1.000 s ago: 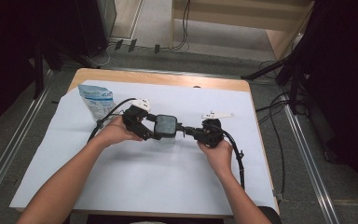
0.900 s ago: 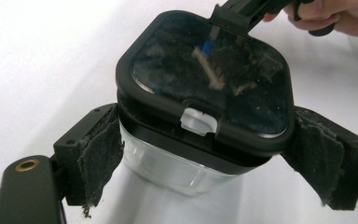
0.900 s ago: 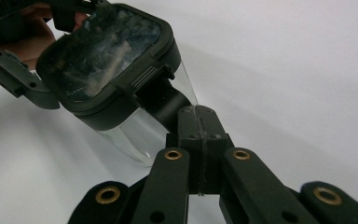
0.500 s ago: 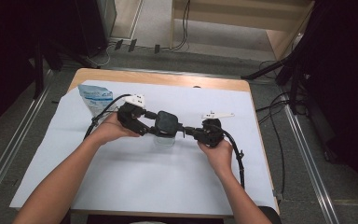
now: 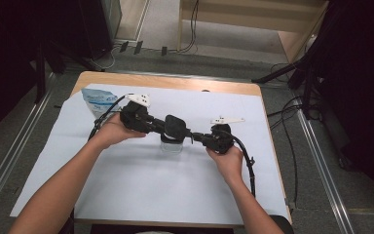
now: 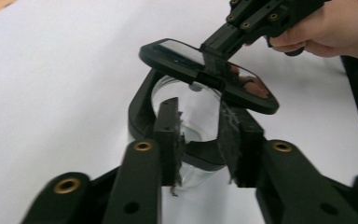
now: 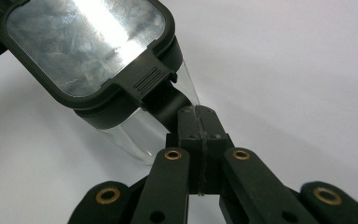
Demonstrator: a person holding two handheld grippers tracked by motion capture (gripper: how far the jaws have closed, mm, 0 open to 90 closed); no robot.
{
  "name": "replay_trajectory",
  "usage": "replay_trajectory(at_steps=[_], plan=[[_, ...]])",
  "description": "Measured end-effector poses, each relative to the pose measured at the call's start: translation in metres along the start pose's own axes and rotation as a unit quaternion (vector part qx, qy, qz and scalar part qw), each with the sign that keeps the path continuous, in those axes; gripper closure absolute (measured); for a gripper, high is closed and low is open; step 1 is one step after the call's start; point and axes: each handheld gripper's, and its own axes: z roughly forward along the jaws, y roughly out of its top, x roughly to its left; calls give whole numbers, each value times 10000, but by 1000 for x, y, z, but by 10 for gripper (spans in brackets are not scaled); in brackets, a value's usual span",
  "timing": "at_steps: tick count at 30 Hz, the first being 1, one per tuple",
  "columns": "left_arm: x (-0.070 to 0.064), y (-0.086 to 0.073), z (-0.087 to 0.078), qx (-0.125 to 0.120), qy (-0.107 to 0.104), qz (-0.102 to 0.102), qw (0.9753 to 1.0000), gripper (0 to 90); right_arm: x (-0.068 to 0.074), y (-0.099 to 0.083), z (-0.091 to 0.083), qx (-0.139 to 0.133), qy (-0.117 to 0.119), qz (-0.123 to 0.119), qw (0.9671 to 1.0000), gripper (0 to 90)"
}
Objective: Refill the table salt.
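Clear jar (image 5: 171,145) w/ black collar stood upright on white sheet (image 5: 141,190), mid-table, directly btwn the two tools. In left gripper view, jar (image 6: 186,112) sat right ahead of the jaws; black lid (image 6: 205,70) w/ glossy insert was tilted over the mouth, raised on the near side, far edge low by the collar.

Left gripper (image 5: 161,127) came at the jar from its own front; jaws narrow, clamped on the collar rim, one pad inside the glass, one outside. Frayed pad lining visible on both.

Right gripper (image 5: 195,138) reached in from the opposite side; jaws pressed nearly together, pinching the lid's latch tab. In right gripper view the lid (image 7: 88,46) sat just above and ahead of the jaw tips, glass wall (image 7: 140,135) below it.

Hands: left hand (image 5: 112,131) and right hand (image 5: 229,158) each behind its tool. Blue-white pouch (image 5: 97,101) lay beyond and outboard of left gripper, well apart from jar. Sheet covered wooden table (image 5: 175,82).
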Motion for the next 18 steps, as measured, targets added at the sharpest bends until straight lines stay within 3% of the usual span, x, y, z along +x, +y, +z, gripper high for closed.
replay_trajectory(at_steps=[5, 8, 18], plan=[[-5, 10, -1, 70, -138, 115, 9998, 838, 0, 0, -1, 21, 13, 0, 10000, 900], [-8, 16, -1, 69, -72, 138, 9999, 868, 1, 0, -1, 36, 16, 4, 10000, 900], [-12, 33, 5, 91, -95, 139, 9998, 894, 1, -1, -1, 14, 23, 16, 10000, 900]])
